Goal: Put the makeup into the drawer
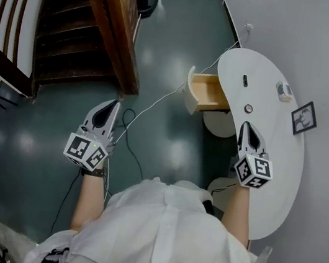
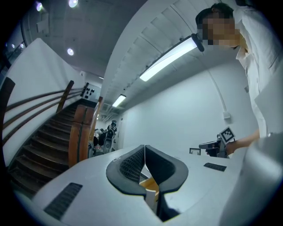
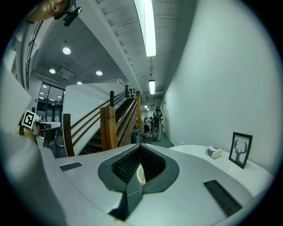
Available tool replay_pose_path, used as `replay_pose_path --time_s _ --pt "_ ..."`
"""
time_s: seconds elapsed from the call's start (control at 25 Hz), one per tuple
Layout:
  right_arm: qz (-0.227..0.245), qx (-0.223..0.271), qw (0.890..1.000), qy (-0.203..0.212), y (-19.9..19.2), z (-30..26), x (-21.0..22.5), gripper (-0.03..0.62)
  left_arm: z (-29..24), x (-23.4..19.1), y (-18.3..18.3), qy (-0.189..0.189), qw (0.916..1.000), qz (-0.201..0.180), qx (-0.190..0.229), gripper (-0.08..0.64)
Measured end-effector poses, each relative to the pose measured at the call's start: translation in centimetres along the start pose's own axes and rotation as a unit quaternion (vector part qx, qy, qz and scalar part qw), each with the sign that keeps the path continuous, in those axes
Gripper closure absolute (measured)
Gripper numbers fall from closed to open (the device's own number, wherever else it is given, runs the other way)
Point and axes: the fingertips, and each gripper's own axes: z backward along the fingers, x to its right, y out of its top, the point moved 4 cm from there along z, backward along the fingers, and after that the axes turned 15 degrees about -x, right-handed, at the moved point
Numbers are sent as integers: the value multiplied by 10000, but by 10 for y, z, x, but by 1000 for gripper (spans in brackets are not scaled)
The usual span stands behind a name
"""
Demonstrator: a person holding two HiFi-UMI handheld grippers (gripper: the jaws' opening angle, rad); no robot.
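A white curved table [image 1: 282, 180] stands at the right, and its wooden drawer [image 1: 206, 91] is pulled open toward the left. On the tabletop lie a small black stick-like item [image 1: 245, 81] and a small round item [image 1: 248, 108]. My right gripper [image 1: 246, 124] hovers over the table just short of the round item, jaws shut with nothing in them [image 3: 140, 148]. My left gripper [image 1: 115, 104] hangs over the floor, left of the drawer, and is also shut and empty [image 2: 144, 150]. Through its jaws I glimpse the drawer's wood [image 2: 150, 183].
A small grey-white box [image 1: 284, 91] and a framed picture [image 1: 303, 117] sit at the table's far side; both also show in the right gripper view, box [image 3: 213, 152] and frame [image 3: 241, 150]. A wooden staircase [image 1: 112, 18] rises at the left. A cable [image 1: 149, 109] trails across the floor.
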Motion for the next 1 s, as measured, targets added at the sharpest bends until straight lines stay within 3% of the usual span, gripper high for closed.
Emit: replay_pose_path --time_s 0.52,0.8,1.0 --pt "58 -539 9984 -180 8 -91 38 581 -96 -39 -7 -297 9991 232 -214 541" --pt "222 -877 9957 -193 22 -176 90 581 -205 -59 8 -532 9978 203 -346 541" --pt "80 -1191 9926 -224 21 -224 131 581 -289 -58 18 -875 9950 131 -457 543"
